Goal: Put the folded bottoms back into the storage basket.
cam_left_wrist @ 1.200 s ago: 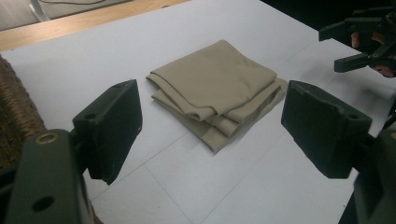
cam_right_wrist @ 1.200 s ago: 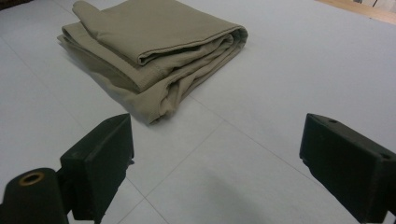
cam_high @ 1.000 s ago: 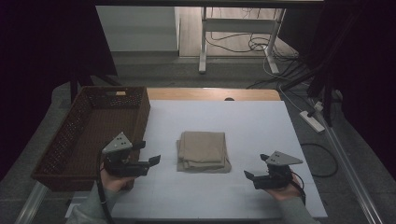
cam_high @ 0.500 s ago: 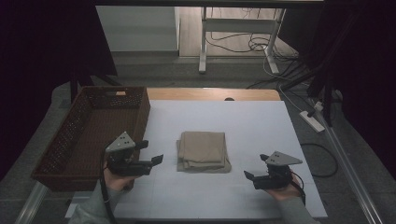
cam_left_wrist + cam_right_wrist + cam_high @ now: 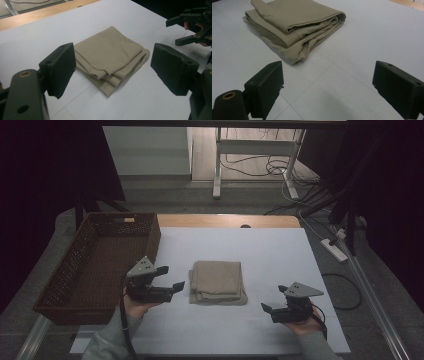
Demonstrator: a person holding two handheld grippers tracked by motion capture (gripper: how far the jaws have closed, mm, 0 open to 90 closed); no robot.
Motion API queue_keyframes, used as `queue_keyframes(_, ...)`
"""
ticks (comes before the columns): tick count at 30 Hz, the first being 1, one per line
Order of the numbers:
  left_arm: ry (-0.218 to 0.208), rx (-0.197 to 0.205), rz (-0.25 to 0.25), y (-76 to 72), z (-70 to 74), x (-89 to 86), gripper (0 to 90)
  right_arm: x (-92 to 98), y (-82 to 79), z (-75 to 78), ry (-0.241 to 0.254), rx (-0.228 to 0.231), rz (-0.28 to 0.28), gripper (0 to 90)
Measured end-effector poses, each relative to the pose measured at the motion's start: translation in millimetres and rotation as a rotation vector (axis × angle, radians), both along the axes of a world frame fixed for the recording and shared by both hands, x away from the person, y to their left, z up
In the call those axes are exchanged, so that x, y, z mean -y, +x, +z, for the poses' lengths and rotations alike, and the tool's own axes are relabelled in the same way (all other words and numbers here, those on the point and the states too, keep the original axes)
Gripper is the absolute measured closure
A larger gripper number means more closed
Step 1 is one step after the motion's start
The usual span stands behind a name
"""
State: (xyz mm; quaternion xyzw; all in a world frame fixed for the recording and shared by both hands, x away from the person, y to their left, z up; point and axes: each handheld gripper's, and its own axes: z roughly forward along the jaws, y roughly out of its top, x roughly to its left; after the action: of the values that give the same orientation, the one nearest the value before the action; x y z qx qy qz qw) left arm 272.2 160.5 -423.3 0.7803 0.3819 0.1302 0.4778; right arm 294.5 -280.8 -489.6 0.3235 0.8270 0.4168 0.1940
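Lab or test room; dark curtains [image 5: 50,165] flank a white-covered surface [image 5: 280,255]; loose cables [image 5: 260,165] and a power strip [image 5: 336,249] lie on the bare floor. A metal desk frame [image 5: 250,157] stands behind.

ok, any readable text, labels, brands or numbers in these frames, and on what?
None can be read.
Folded beige cloth: plain fabric, no tag or print showing.
Wicker basket: a small pale patch on its far wall, too small to tell if it is a label.
Left hand-held gripper and right hand-held gripper: no markings legible on jaws or grey plates.
White table cover: blank.
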Motion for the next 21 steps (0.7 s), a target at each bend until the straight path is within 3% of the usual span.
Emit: queue_keyframes(21,0.013,-0.019,-0.02,30.0,-8.6,28.8,19.8,-0.6,0.6,-1.9,-0.008,-0.006,0.0,10.1)
